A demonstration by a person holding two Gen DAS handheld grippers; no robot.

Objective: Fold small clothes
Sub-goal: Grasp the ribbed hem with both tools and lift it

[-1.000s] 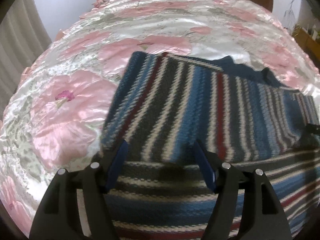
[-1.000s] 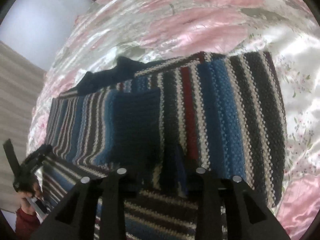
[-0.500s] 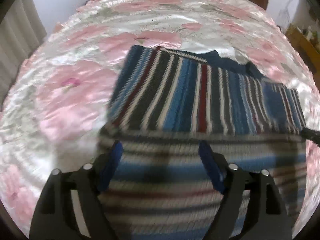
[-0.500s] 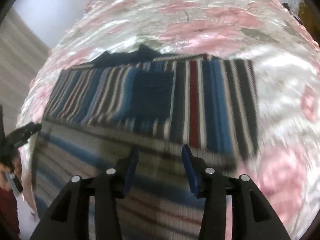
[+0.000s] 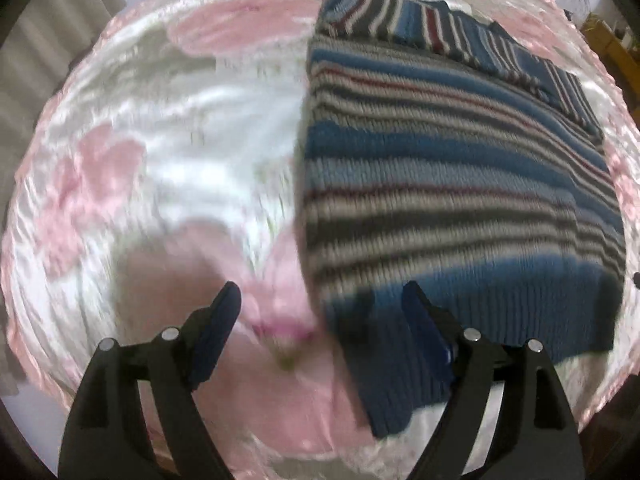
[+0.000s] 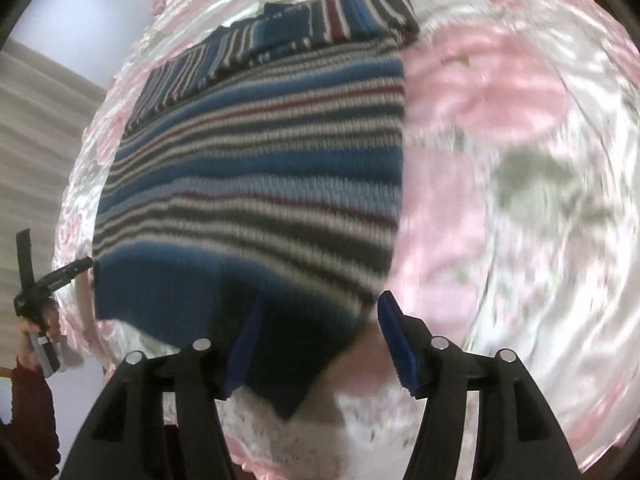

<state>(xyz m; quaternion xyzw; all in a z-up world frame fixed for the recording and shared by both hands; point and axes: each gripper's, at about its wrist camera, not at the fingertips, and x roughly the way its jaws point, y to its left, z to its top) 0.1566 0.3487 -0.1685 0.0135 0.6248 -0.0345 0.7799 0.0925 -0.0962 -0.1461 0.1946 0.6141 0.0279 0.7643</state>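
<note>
The left gripper stands wide open with nothing between its blue pads; it hangs over the near left corner of the striped sweater, one finger above the ribbed hem and the other above bare bedspread. The right gripper is likewise spread and empty, straddling the sweater's near right corner, where the dark hem dips to a point between its fingers. Each tool sits at a corner of the same edge, which suggests the two are placed so the hem can be handled evenly from both ends and the knit kept square.

Taking the sweater as the landmark: it lies flat on the pink floral satin bedspread, hem toward the cameras. Along its far edge a band with stripes running crosswise lies on top of the body, most likely the sleeves or upper part folded over; the blur hides exactly which. That layering would explain why the near hem is the edge now being attended to.

Beyond the sweater's left side, in the right wrist view, the person's hand grips the left tool's handle, a dark red sleeve below it. Satin is slippery, so the knit may slide if tugged from one corner only.
</note>
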